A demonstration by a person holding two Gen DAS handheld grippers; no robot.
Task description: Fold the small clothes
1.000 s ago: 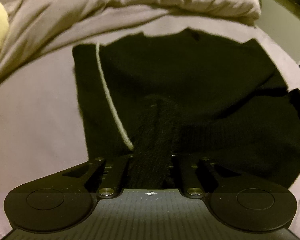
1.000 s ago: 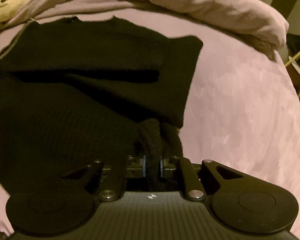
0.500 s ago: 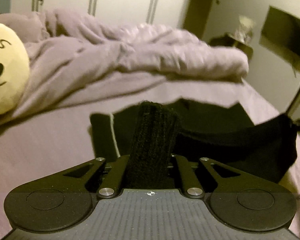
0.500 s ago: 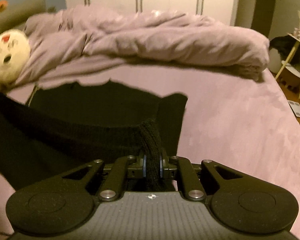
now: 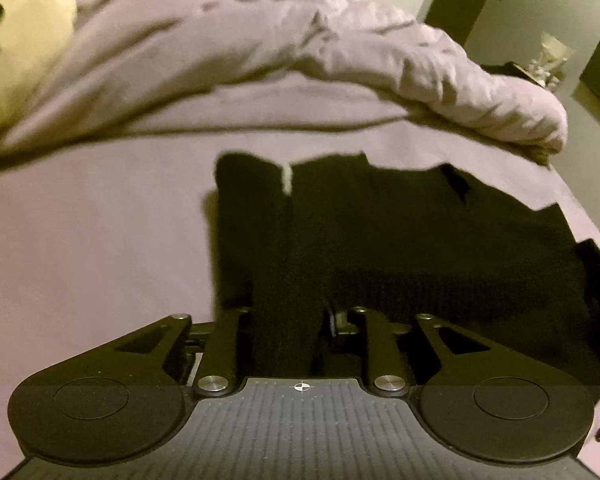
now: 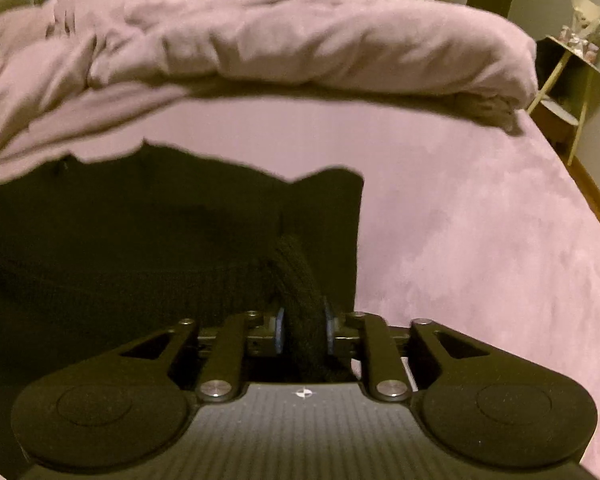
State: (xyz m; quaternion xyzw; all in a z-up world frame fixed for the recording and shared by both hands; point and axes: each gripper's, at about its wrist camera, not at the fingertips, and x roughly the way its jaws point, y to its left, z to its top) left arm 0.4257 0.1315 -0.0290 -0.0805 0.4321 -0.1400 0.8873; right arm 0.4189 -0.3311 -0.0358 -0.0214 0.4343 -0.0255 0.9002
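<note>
Black knit garment [image 6: 140, 240], seemingly folded

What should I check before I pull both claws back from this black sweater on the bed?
1. Black sweater resting on the bed sheet: ok.
2. Left claw let go: ok. Its jaws have just been opening and a gap shows beside the fabric, though a fold still lies between them.
3. Right claw let go: not ok. Its jaws have just been opening, but knit still fills the space between the pads.
4. Folded edges lined up: cannot tell, it is dark fabric on dark fabric.
5. Bunched duvet apart from the sweater: ok.
</note>
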